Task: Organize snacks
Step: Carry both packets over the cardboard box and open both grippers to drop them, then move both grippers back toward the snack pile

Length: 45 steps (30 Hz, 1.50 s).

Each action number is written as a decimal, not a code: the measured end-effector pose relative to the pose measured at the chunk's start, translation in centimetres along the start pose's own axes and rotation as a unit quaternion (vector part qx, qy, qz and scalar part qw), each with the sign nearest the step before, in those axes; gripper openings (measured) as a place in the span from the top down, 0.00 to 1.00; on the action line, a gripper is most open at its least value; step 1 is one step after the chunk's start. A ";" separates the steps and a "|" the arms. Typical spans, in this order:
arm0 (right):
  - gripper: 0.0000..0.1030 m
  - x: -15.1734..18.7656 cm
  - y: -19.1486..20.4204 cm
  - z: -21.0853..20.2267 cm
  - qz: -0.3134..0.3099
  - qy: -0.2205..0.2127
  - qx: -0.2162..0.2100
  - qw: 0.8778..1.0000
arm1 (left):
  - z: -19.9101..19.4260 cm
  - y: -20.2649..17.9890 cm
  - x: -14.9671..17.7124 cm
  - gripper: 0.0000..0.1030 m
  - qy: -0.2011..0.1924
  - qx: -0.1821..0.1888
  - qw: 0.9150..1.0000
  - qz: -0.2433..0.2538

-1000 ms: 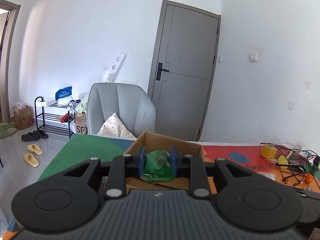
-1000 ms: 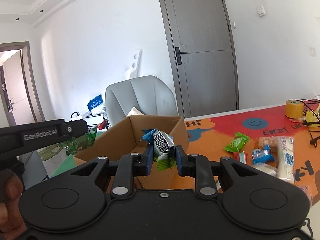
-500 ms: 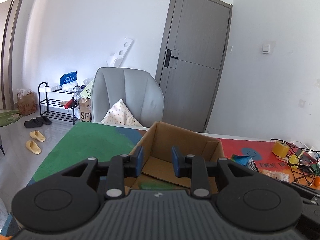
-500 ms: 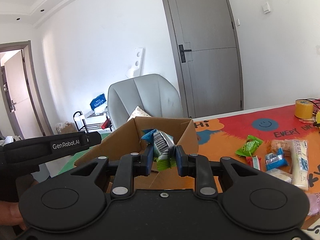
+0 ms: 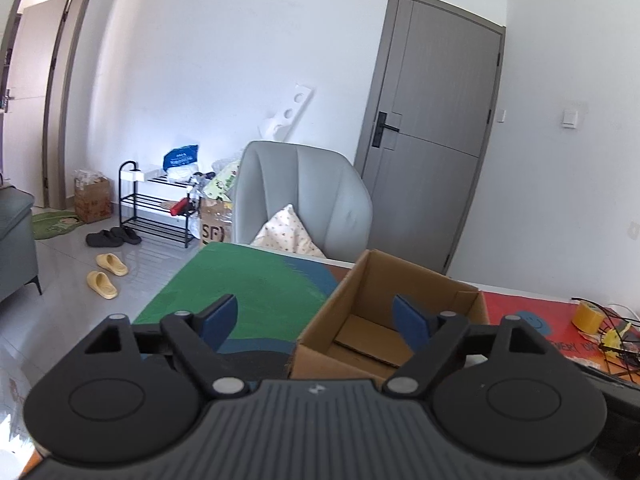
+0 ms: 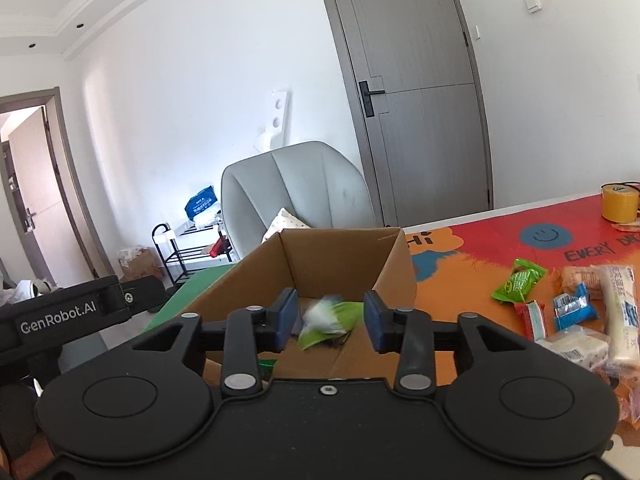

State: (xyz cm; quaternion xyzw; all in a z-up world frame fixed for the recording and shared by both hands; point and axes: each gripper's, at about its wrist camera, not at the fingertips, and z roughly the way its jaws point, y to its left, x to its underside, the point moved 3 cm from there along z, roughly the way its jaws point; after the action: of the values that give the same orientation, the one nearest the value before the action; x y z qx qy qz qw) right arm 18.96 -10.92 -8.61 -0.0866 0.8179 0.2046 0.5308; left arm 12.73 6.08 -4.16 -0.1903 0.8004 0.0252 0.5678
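Observation:
An open cardboard box (image 5: 384, 312) stands on the colourful table mat; it also shows in the right wrist view (image 6: 336, 264). My left gripper (image 5: 316, 320) is wide open and empty, at the box's left near corner. My right gripper (image 6: 330, 320) is open over the box's near side. A blurred green and white snack packet (image 6: 328, 320) is between its fingers, loose, falling into the box. Several snack packets (image 6: 576, 312) lie on the mat to the right, among them a green one (image 6: 518, 280).
A yellow tape roll (image 6: 620, 204) sits at the far right of the table. A wire basket with cables (image 5: 616, 344) is at the right edge. A grey chair (image 5: 300, 204) stands behind the table. The other gripper's body (image 6: 72, 312) is to the left.
My left gripper let go of its green packet, opened wide and moved left. My right gripper opened and released its packets, which are dropping into the box.

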 end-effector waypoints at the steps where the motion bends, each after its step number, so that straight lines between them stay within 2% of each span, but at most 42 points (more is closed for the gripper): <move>1: 0.56 0.1 -0.2 -0.2 0.003 0.001 0.003 1.000 | 0.0 0.0 0.0 0.16 0.001 -0.005 1.000 0.002; 8: 0.48 0.8 -1.8 -1.5 0.024 0.003 0.022 0.999 | 0.3 -0.2 0.8 0.12 0.011 -0.026 1.000 -0.004; 11: 0.41 0.8 -2.6 -2.5 0.024 -0.003 0.033 0.999 | -0.1 -0.6 1.3 0.12 0.009 -0.023 1.000 -0.004; 13: 0.29 1.0 -3.1 -3.0 0.028 -0.001 0.044 0.999 | -0.4 -0.8 1.5 0.12 0.003 -0.024 1.000 -0.007; 15: 0.26 1.2 -3.8 -3.7 0.030 -0.002 0.054 0.998 | -0.6 -1.0 1.7 0.12 0.003 -0.025 1.000 -0.008; 19: 0.12 1.7 -5.2 -4.8 0.037 -0.003 0.066 0.997 | -1.0 -1.5 2.0 0.10 0.000 -0.021 1.000 0.003; 24: 0.04 2.3 -6.8 -6.0 0.044 0.000 0.080 0.996 | -1.3 -2.3 2.4 0.09 0.010 0.005 1.000 -0.005; 31: 0.01 2.8 -9.2 -7.5 0.051 -0.002 0.101 0.994 | -1.7 -5.1 3.7 0.09 0.026 0.049 0.998 0.022; 37: 0.00 3.2 -11.1 -8.2 0.059 -0.007 0.118 0.991 | -2.4 -8.2 5.6 0.09 0.030 0.097 0.993 0.059; 45: 0.00 3.9 -13.5 -9.1 0.071 -0.001 0.143 0.987 | -2.7 -11.5 7.2 0.09 0.046 0.127 0.988 0.076</move>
State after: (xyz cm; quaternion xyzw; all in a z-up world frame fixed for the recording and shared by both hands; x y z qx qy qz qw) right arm 14.61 -26.63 -12.22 0.0487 0.8424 0.1225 0.5225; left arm 12.14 -7.24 -7.76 -0.0559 0.8343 -0.0423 0.5468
